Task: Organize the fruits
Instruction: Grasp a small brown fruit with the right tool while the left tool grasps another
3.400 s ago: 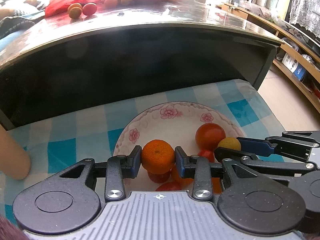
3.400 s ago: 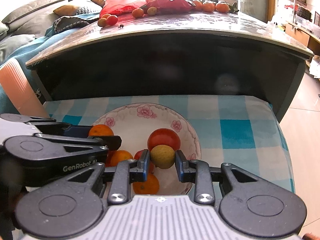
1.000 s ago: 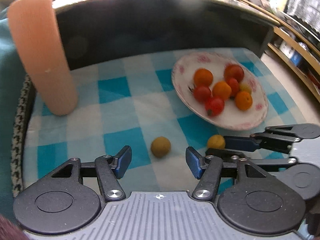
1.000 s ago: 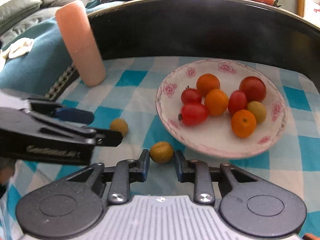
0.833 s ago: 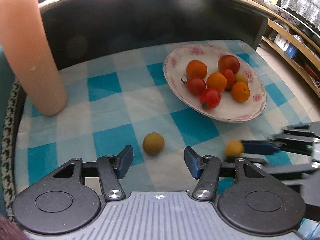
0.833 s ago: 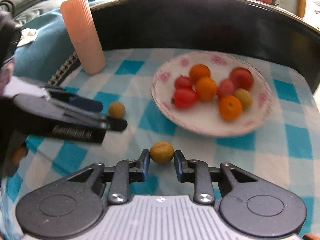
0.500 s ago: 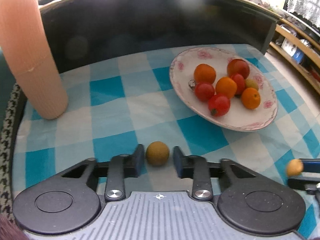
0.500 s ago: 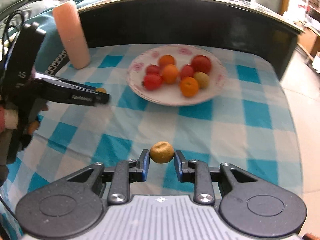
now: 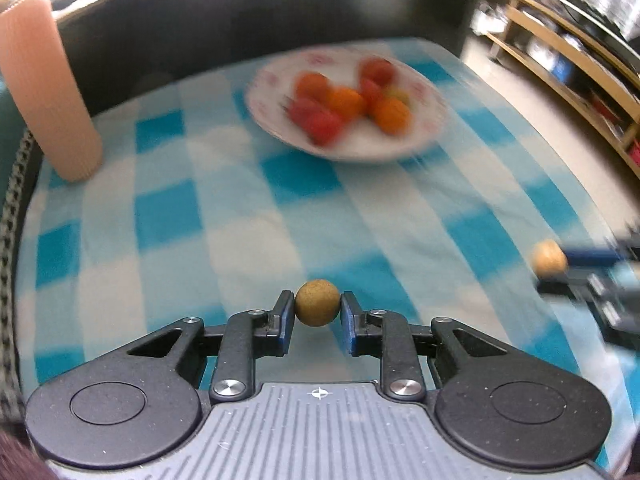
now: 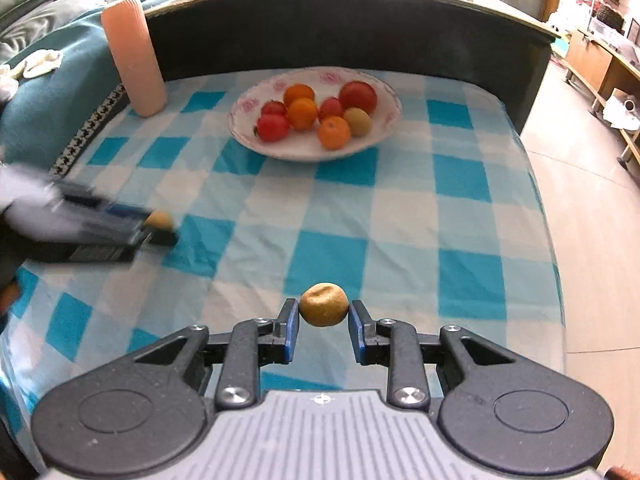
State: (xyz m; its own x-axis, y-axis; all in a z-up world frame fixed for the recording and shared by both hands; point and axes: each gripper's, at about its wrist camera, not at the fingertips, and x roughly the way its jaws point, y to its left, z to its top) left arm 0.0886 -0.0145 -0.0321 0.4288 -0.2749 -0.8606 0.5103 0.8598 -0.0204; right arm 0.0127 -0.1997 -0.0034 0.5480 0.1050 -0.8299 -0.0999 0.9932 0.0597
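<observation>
My left gripper (image 9: 318,309) is shut on a small round brown fruit (image 9: 317,306), held above the blue checked cloth. My right gripper (image 10: 324,309) is shut on a second, slightly dented brown fruit (image 10: 324,304). Each gripper shows blurred in the other's view: the right gripper (image 9: 562,267) at the right edge with its brown fruit (image 9: 549,264), the left gripper (image 10: 160,227) at the left with its own fruit (image 10: 159,219). The flowered plate (image 10: 298,149) lies further back, holding tomatoes (image 10: 273,127), oranges (image 10: 334,133) and a yellow-green fruit. In the left wrist view the plate (image 9: 360,149) is blurred.
A tall ribbed pink cylinder (image 10: 134,56) stands at the cloth's far left corner. Behind the plate rises a dark upper table (image 10: 360,28) with more fruit and a red bag on top. The cloth's right edge drops to a tiled floor (image 10: 592,208); wooden shelves (image 9: 568,52) stand beyond.
My left gripper closed on the brown fruit that lay on the cloth and lifted it. Both grippers pulled back from the plate, the right one carrying its fruit to the near right.
</observation>
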